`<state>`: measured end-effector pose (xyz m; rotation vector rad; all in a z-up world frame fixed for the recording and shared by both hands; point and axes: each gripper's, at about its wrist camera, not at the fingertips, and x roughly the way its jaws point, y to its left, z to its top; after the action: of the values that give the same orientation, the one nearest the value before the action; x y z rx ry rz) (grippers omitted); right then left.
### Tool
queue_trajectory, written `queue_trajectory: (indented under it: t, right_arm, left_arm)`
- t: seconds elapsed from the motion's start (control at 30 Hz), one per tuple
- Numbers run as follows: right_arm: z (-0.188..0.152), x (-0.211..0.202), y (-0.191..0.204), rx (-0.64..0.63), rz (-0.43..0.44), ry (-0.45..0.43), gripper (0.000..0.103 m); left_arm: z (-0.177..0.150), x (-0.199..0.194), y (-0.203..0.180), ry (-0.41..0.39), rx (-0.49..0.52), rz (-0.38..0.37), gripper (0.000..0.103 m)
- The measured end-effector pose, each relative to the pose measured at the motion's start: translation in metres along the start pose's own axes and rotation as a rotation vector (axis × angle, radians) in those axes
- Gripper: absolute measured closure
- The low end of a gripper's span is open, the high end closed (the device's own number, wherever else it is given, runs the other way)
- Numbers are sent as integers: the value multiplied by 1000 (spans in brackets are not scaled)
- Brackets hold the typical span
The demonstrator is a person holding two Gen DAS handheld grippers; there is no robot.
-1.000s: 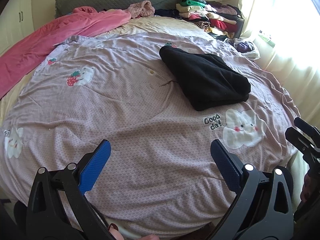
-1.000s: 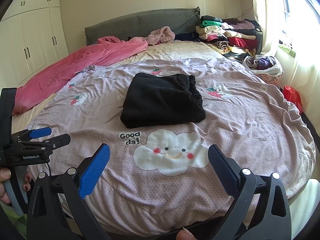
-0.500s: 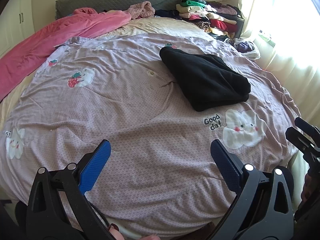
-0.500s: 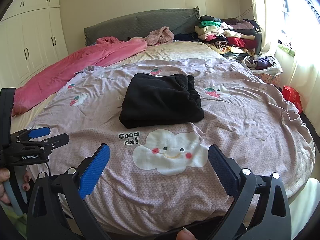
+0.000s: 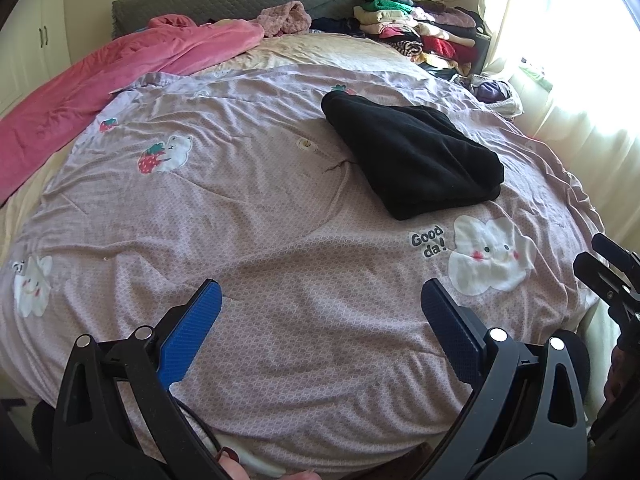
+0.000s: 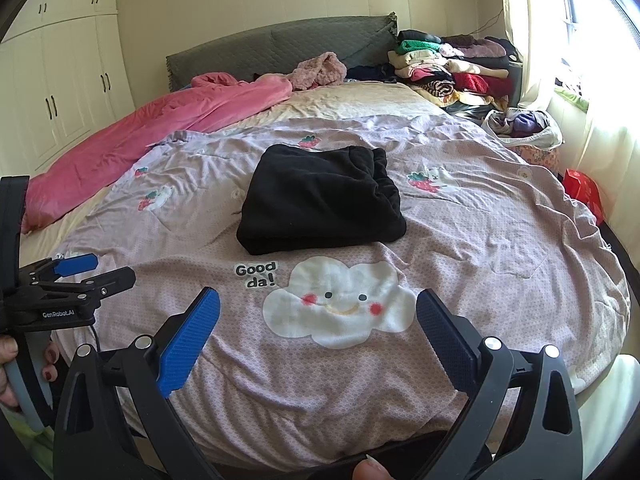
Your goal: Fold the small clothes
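A black garment [image 5: 412,156] [image 6: 320,200] lies folded in a thick rectangle on the lilac quilt [image 5: 240,220] [image 6: 500,232], just beyond the "Good da!" cloud print [image 6: 340,304]. My left gripper [image 5: 320,304] hovers open over the quilt's near edge, well short of the garment and to its left. My right gripper [image 6: 318,308] is open too, above the cloud print, with nothing between its blue pads. Each gripper shows at the other view's edge: the right one [image 5: 608,264] and the left one [image 6: 92,270].
A pink blanket [image 6: 160,136] lies along the bed's left side. Stacked folded clothes [image 6: 448,72] stand at the far right by the grey headboard [image 6: 280,44]. A bag of clothes [image 6: 524,128] and a red bag [image 6: 582,192] sit beside the bed under the window. White wardrobes [image 6: 60,80] line the left wall.
Both views have shifted only slightly; the black garment stays put and both grippers remain open.
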<state>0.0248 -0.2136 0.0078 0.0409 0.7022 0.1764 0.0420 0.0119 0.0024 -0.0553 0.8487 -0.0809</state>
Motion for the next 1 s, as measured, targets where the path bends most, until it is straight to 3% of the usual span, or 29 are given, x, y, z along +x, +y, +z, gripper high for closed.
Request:
queue_trajectory:
  t: [0.87, 1.0]
  right_arm:
    - [-2, 1, -5, 14, -22, 4, 5]
    - [-4, -3, -20, 90, -83, -22, 5]
  left_arm:
    - [-2, 2, 4, 19, 2, -21, 9]
    - [1, 11, 11, 48, -11, 37, 10]
